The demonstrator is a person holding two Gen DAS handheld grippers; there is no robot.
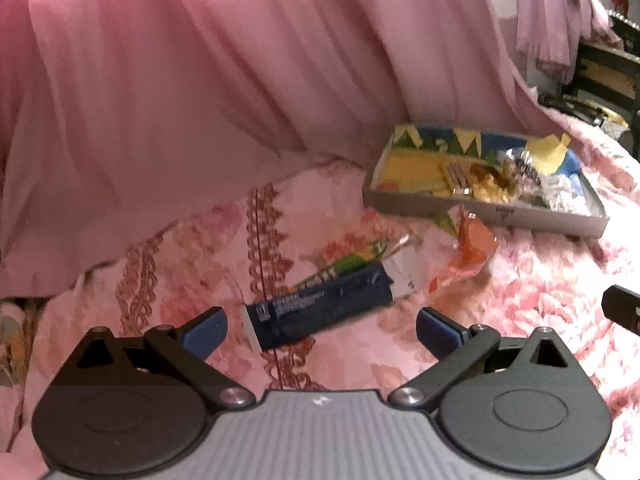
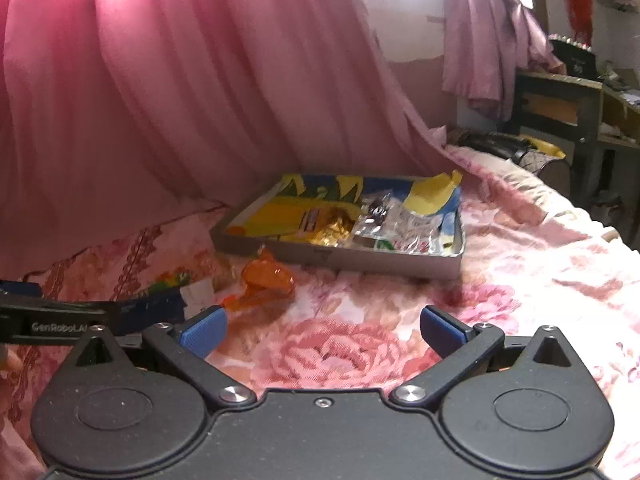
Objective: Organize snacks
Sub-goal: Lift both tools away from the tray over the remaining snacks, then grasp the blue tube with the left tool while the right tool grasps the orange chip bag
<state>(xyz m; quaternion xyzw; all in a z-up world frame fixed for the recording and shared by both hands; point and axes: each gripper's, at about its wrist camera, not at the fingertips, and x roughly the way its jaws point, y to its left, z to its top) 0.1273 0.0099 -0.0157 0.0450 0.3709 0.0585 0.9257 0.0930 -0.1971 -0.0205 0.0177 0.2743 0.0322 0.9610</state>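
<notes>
A dark blue snack bar [image 1: 320, 308] lies on the pink floral bedspread just ahead of my left gripper [image 1: 322, 330], which is open with nothing between its fingers. A green packet [image 1: 352, 260] lies beside the bar, and an orange wrapper [image 1: 472, 252] sits further right. Behind them stands a grey tray [image 1: 480, 210] holding several snack packets. In the right wrist view my right gripper [image 2: 323, 330] is open and empty over the bedspread. The orange wrapper [image 2: 266, 278] lies ahead to its left, the tray [image 2: 340, 254] beyond, and the blue bar [image 2: 156, 306] is partly hidden behind the left gripper body.
A pink curtain [image 1: 200, 100] hangs close behind the snacks and the tray. The floral bedspread [image 2: 520, 280] stretches to the right. Dark furniture [image 2: 568, 112] stands past the bed's far end, with lilac cloth [image 2: 488, 48] hanging by it.
</notes>
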